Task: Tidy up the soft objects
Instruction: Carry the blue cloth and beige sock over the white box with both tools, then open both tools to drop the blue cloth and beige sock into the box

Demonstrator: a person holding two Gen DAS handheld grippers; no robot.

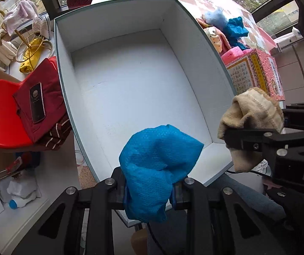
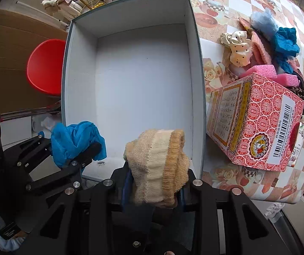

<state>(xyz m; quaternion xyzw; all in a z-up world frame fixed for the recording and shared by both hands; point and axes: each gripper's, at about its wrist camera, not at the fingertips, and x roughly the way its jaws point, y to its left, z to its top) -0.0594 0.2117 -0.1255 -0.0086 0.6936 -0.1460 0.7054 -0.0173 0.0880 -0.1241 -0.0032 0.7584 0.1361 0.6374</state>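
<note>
Right now both claws hang over the near end of the white box [image 1: 130, 80], pointing steeply down; the left claw [image 1: 149, 193] is pinching a crumpled blue cloth [image 1: 158, 170], and the right claw [image 2: 154, 189] is pinching a bunched beige sock [image 2: 160, 165], pressed tight on it. Seen from the left wrist, the cloth sits above the near inside wall of the box, with bare floor stretching away ahead of it; seen from the right wrist, the sock hovers over the near right corner, close to the right wall. The box's long side runs away from both claws, so each load has free room ahead and below; my guess is that the step in hand is dropping both pieces in, and neither needs to travel far. The two claws are side by side, near each other but apart; the left looks a little more inside the rim. More soft things lie in a pile [image 2: 264, 40] on the desk [image 2: 226, 2] to the right, beyond a pink patterned carton [image 2: 256, 123].
</note>
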